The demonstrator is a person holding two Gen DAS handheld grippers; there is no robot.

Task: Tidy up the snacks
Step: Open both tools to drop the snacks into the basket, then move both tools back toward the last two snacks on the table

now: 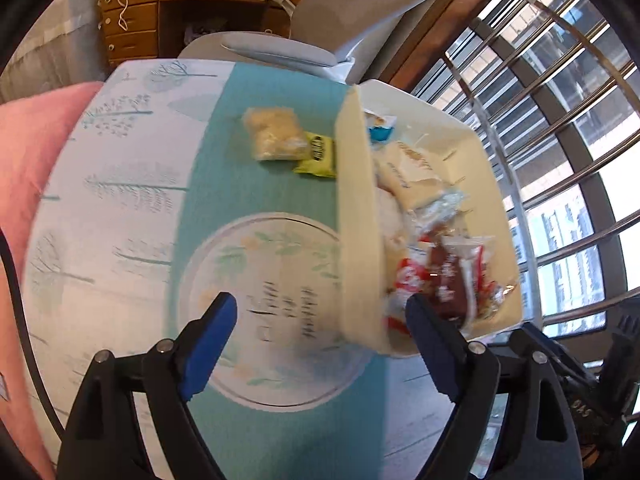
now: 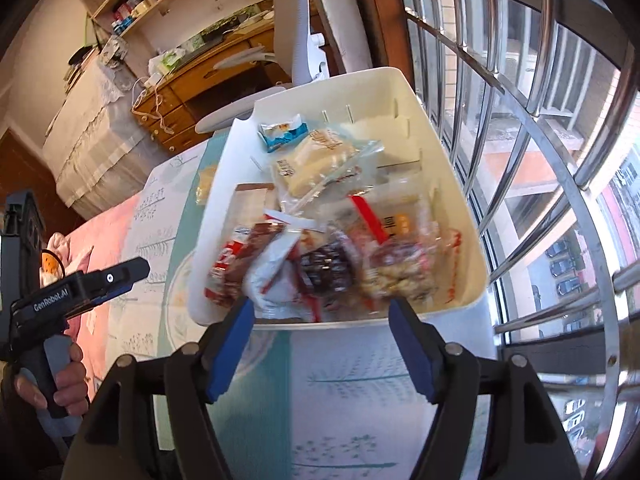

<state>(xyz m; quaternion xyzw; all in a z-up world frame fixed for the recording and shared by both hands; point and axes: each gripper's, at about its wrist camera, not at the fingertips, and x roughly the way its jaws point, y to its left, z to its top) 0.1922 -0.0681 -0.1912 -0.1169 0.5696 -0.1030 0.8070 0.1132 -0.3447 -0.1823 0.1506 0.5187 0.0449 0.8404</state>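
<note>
Bench [image 1: 120, 208]: covered by a teal and white cloth with tree prints; it carries the bin and the loose snacks.
Bin [image 2: 456, 184]: white plastic tub at the bench's window side, already piled with wrapped snacks.
Snacks in the bin [image 2: 320, 264]: red, white and clear packets heaped together, with a blue and white one [image 2: 282, 132] toward the far end.
Snacks left out: a pale clear bag [image 1: 276, 136] and a yellow-green packet [image 1: 318, 154] lie touching each other on the cloth, just beside the bin's outer wall.
Left gripper [image 1: 320, 324]: jaws spread wide with nothing between the pads, straddling the bin's near corner.
Right gripper [image 2: 320, 344]: jaws spread and empty, held over the bin's near rim.
Progress: judging by the pile, most of the sorting looks done; the two packets outside remain to be put in.
Hard to make out: the near packets are motion-blurred and their printing unreadable; the bin wall hides part of its contents in the left view, and most of the two loose packets in the right view.
</note>
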